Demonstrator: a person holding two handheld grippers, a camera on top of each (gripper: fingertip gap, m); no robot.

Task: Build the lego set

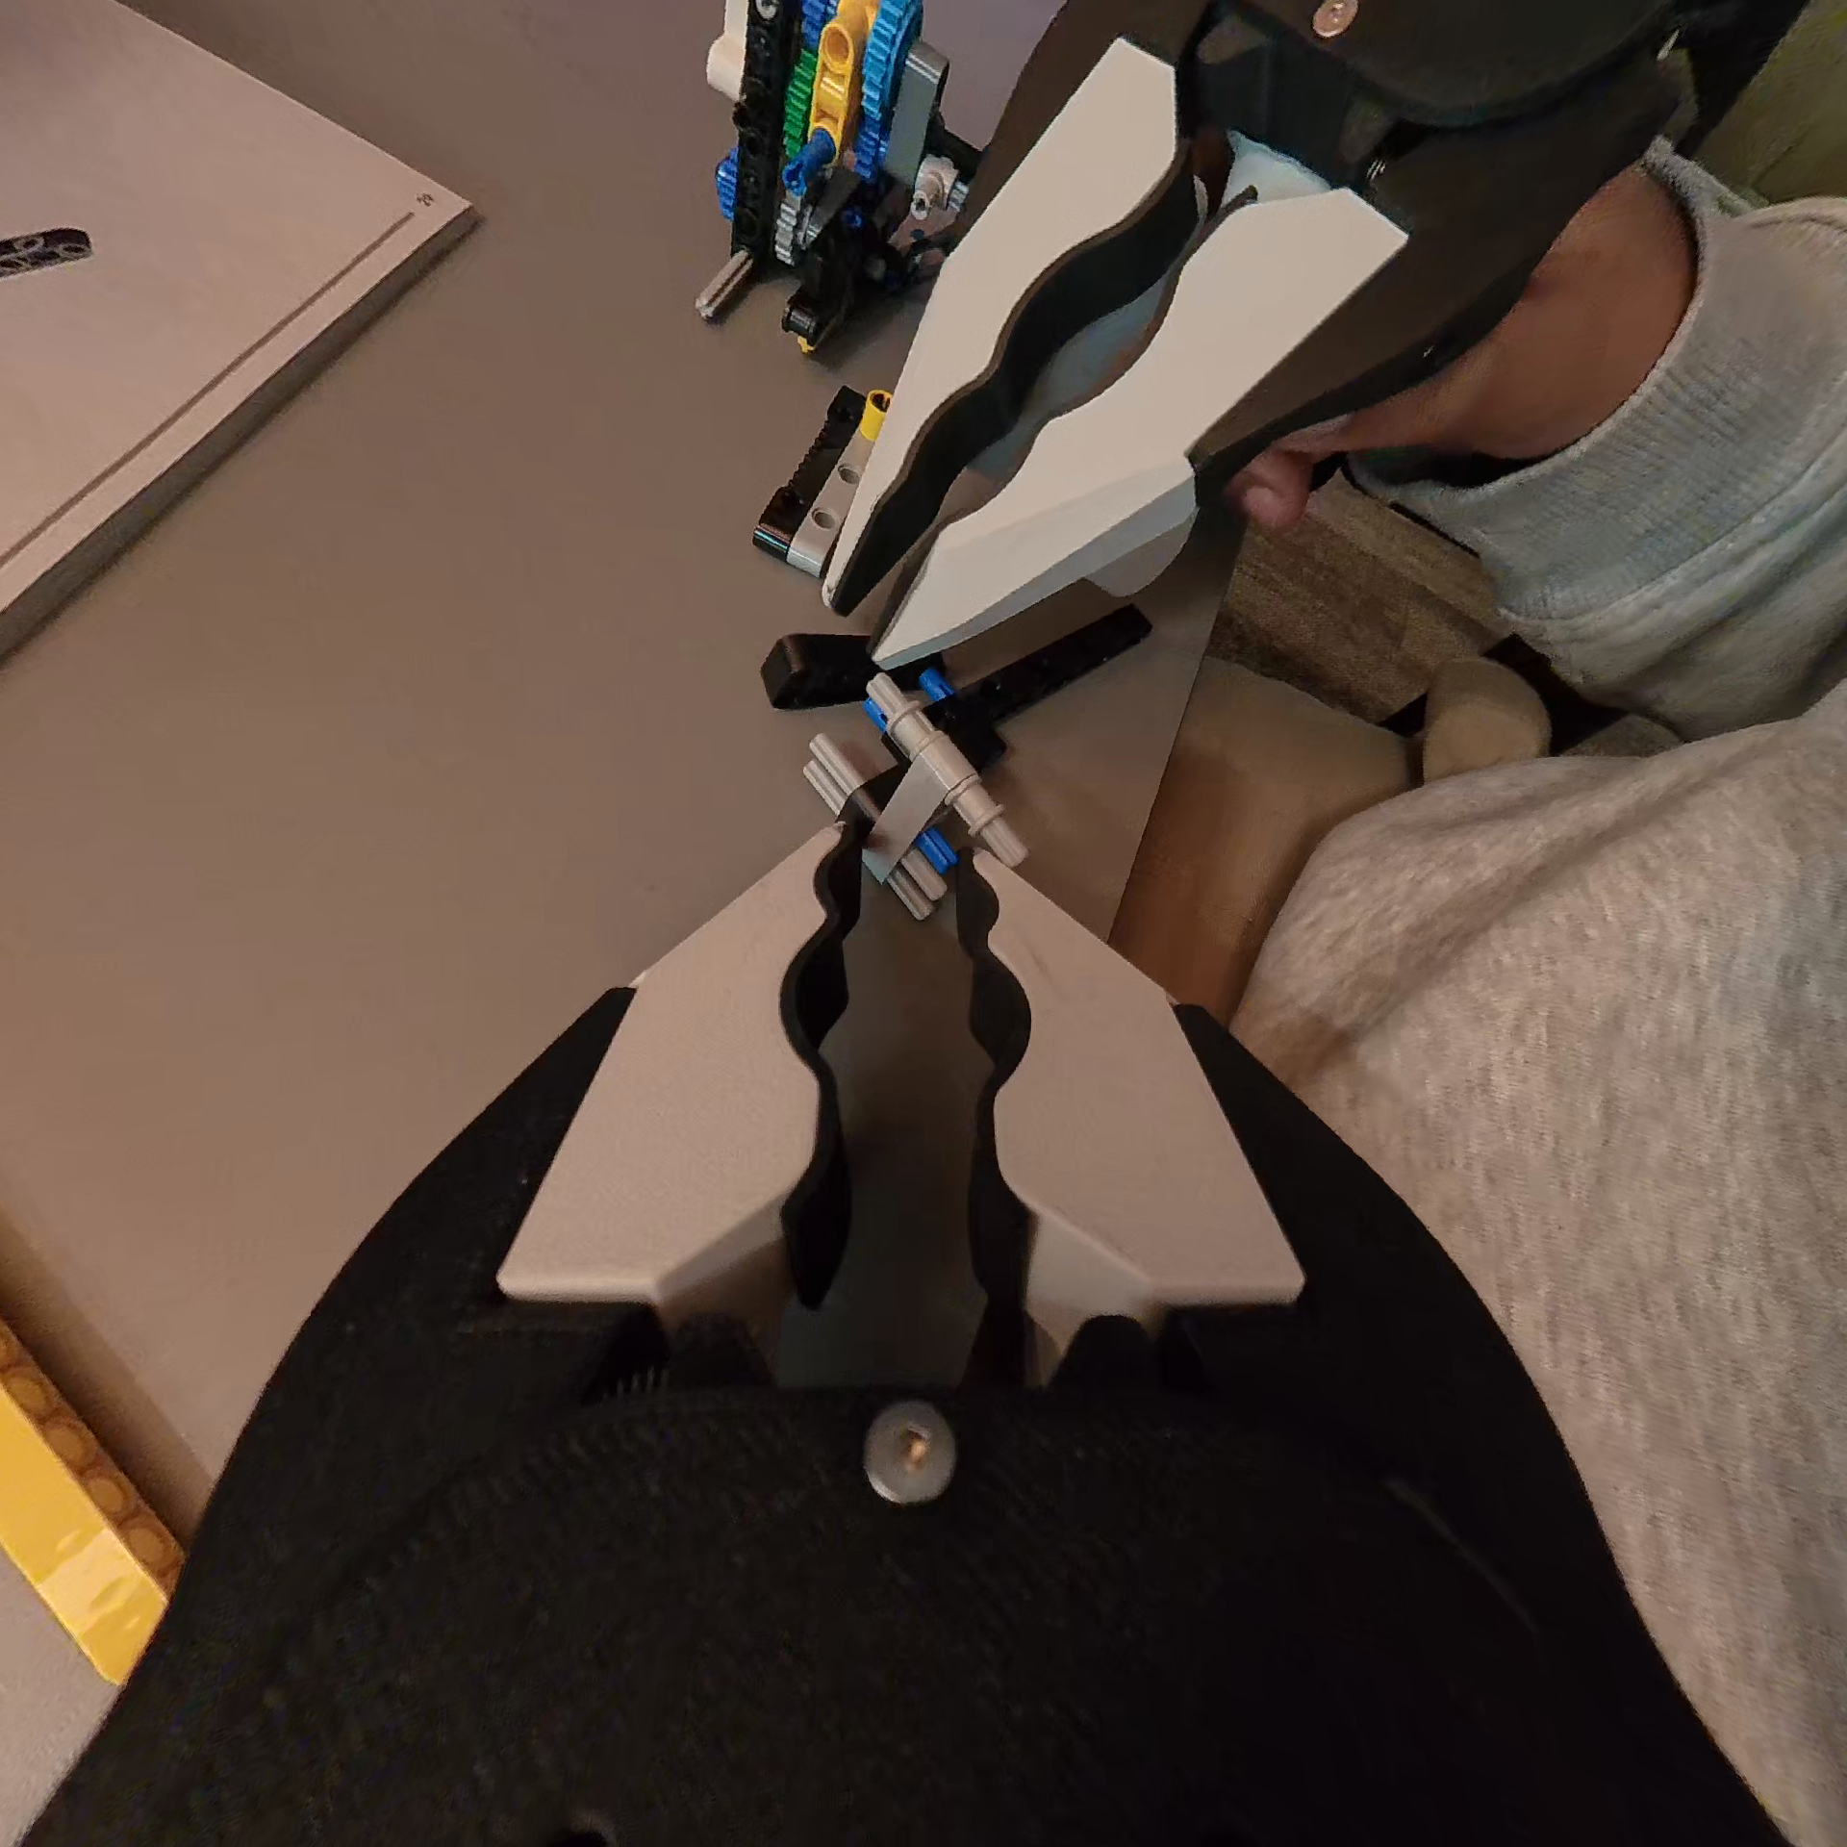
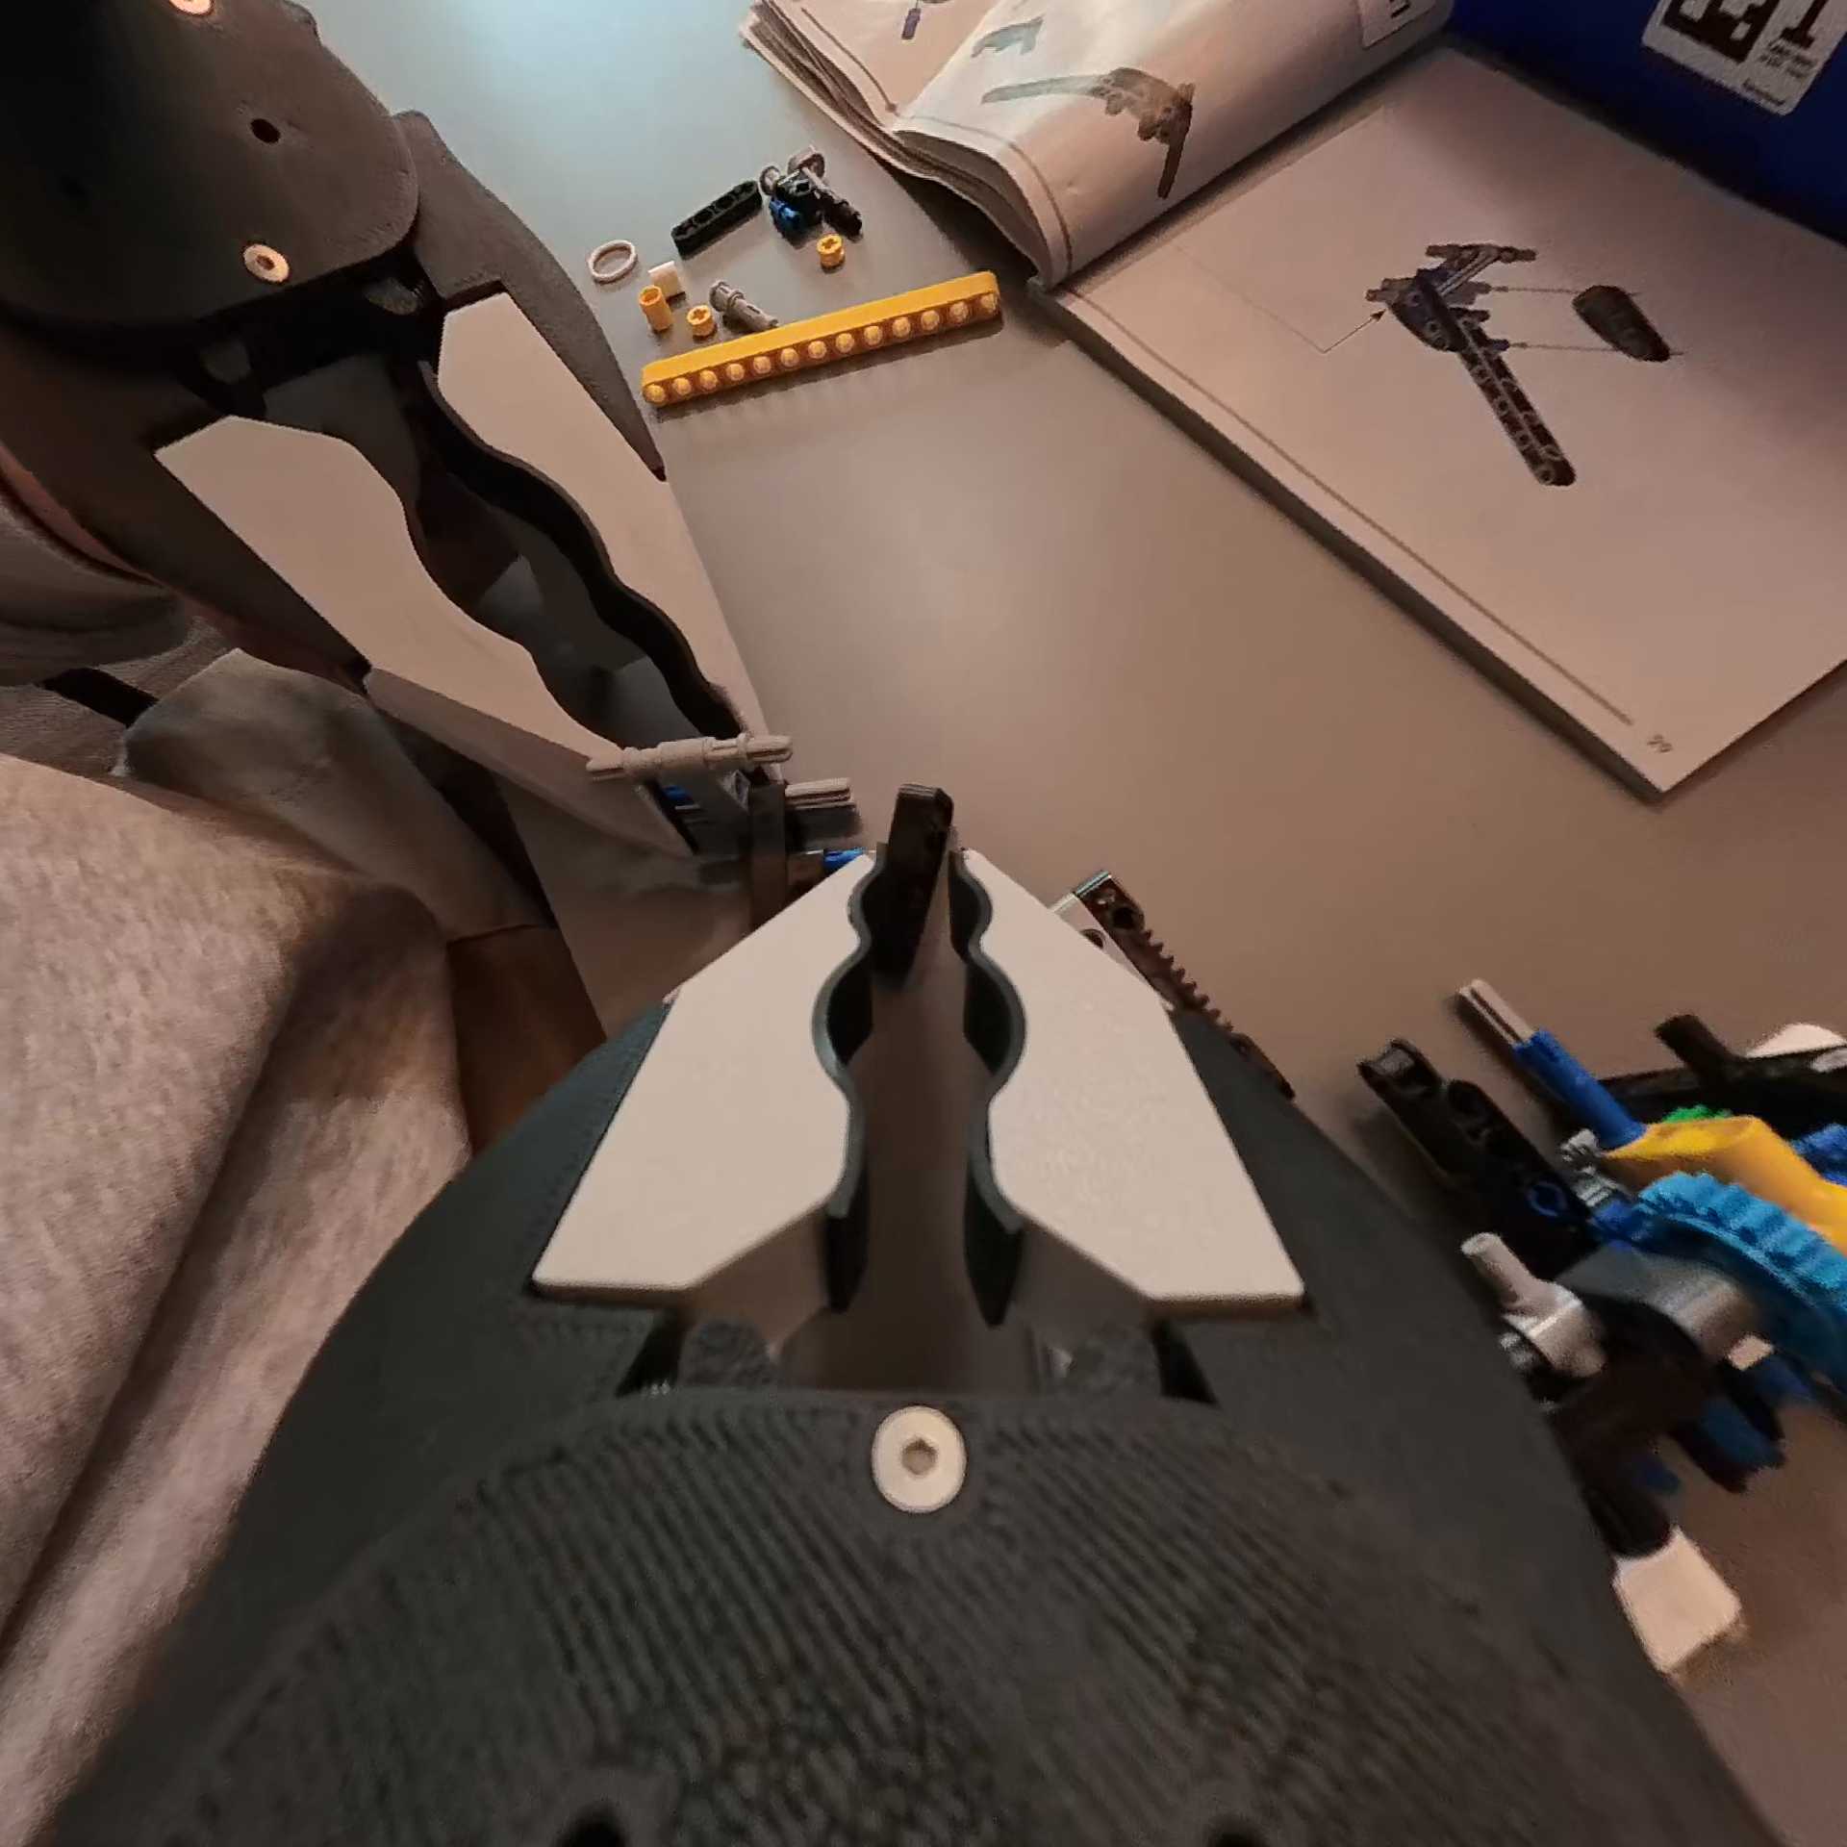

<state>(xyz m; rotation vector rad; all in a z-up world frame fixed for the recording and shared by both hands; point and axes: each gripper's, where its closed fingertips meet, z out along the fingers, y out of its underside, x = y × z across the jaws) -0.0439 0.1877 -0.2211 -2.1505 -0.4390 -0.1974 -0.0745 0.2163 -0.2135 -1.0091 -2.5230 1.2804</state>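
My left gripper pinches a grey axle-and-pin subassembly; just beside it, my right gripper clamps a black beam.

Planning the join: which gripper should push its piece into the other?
Right, probably: the right gripper pinches a slim black beam aimed at the grey pin assembly, which the left gripper holds braced.

A grey table — beside it, a grey-sweatered person's sleeve and lap.
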